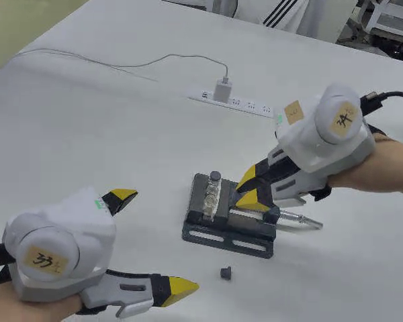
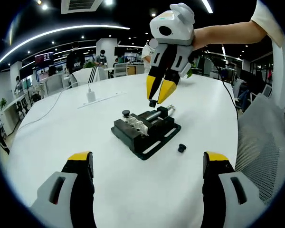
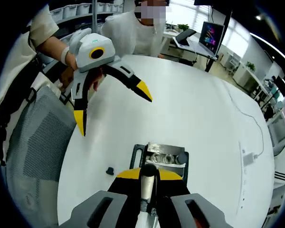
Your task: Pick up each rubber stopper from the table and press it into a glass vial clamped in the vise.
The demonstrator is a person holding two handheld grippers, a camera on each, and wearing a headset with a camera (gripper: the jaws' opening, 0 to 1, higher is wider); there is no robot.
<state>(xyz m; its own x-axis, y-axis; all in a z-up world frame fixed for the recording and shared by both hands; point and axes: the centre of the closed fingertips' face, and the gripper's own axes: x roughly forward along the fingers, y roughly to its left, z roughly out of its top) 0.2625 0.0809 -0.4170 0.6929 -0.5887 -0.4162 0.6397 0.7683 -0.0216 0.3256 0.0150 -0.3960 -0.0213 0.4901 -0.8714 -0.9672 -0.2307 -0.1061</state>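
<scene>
A black vise (image 1: 228,225) (image 2: 145,130) (image 3: 159,159) stands on the white table and clamps a short row of glass vials (image 1: 211,198) (image 2: 135,122). The end vial carries a dark stopper (image 1: 215,176) (image 2: 126,113). My right gripper (image 1: 240,191) (image 2: 154,100) (image 3: 148,172) hovers over the vise's handle side, its yellow tips shut on a small dark rubber stopper. One more stopper (image 1: 226,272) (image 2: 182,148) (image 3: 109,170) lies loose in front of the vise. My left gripper (image 1: 158,241) (image 2: 147,159) (image 3: 112,109) is open and holds nothing, on the near side of the vise.
A white power strip (image 1: 232,100) with a charger and cable lies at the table's far side. The vise's metal handle (image 1: 299,218) sticks out to the right. A mesh chair (image 2: 266,142) stands by the table edge. A person sits beyond the table.
</scene>
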